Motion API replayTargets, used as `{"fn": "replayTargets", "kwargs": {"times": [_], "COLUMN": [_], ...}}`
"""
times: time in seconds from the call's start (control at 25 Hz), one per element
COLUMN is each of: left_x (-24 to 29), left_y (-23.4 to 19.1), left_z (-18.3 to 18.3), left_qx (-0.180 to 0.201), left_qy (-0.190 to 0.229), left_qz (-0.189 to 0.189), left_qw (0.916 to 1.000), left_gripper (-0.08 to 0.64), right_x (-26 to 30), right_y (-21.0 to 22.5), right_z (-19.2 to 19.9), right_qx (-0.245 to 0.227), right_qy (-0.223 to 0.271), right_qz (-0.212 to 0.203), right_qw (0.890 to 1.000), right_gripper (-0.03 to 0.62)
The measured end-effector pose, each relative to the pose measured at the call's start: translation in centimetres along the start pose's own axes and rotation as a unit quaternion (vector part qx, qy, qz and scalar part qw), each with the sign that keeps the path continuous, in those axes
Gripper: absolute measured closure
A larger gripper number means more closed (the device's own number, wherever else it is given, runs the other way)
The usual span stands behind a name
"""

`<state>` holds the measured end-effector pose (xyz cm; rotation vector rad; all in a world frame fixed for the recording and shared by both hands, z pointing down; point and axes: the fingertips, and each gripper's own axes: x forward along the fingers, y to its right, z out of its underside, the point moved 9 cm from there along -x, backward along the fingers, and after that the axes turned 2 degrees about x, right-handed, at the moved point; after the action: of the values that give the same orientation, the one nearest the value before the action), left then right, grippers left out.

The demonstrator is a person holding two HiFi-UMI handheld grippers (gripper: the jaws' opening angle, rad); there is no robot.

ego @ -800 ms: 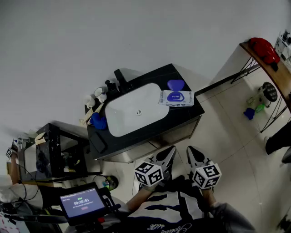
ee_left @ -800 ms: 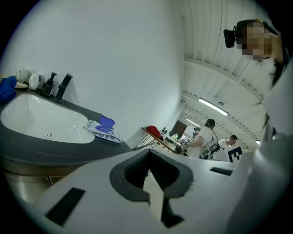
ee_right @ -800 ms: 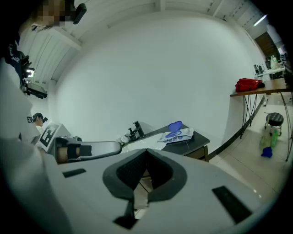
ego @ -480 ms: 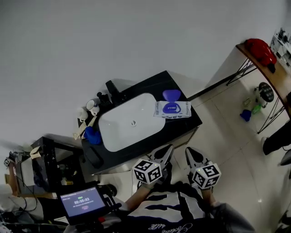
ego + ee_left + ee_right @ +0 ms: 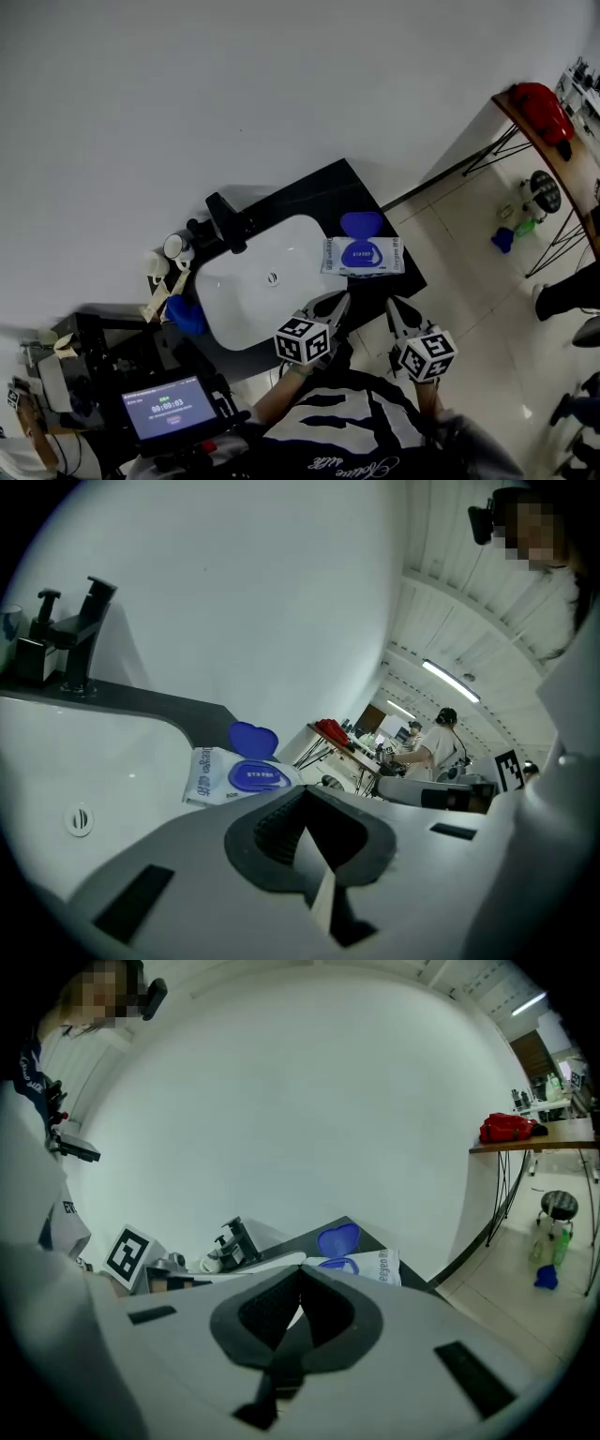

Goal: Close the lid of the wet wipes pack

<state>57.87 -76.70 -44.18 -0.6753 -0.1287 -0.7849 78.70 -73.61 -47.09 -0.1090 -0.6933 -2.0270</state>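
The wet wipes pack [image 5: 364,257] lies flat on the black counter [image 5: 319,192], just right of the white basin [image 5: 246,292]. Its blue lid [image 5: 361,223] stands flipped open on the far side. The left gripper view shows the pack [image 5: 236,776] and open lid [image 5: 253,740] ahead; the right gripper view shows the pack [image 5: 377,1265] and lid [image 5: 337,1239] just beyond its jaws. My left gripper [image 5: 332,307] hovers at the counter's front edge, shut and empty, short of the pack. My right gripper [image 5: 394,311] hangs beside it, also shut and empty.
A black faucet [image 5: 225,221] stands behind the basin, with cups [image 5: 174,247] and a blue object [image 5: 186,315] at its left. A timer tablet [image 5: 169,409] sits at lower left. A side table with a red bag [image 5: 539,97] stands at the right; small items lie on the tiled floor.
The counter and pack now sit closer and lower in the head view. Both grippers have come forward to the counter's front edge, still shut.
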Motion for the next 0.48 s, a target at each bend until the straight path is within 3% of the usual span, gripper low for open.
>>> {"fn": "replayTargets", "kwargs": {"times": [0.48], "left_x": [5.1], "left_y": [-8.4], "left_z": [-1.4], "left_qx": [-0.021], "left_qy": [-0.049], "left_qz": [-0.030], "left_qw": [0.9981], "left_gripper": [0.559], "right_x": [8.9], "right_y": [5.1], "right_z": [-4.2], "right_qx": [-0.031], "right_qy": [-0.042], "right_qz": [0.044], "right_qw": [0.998], "right_gripper": [0.594]}}
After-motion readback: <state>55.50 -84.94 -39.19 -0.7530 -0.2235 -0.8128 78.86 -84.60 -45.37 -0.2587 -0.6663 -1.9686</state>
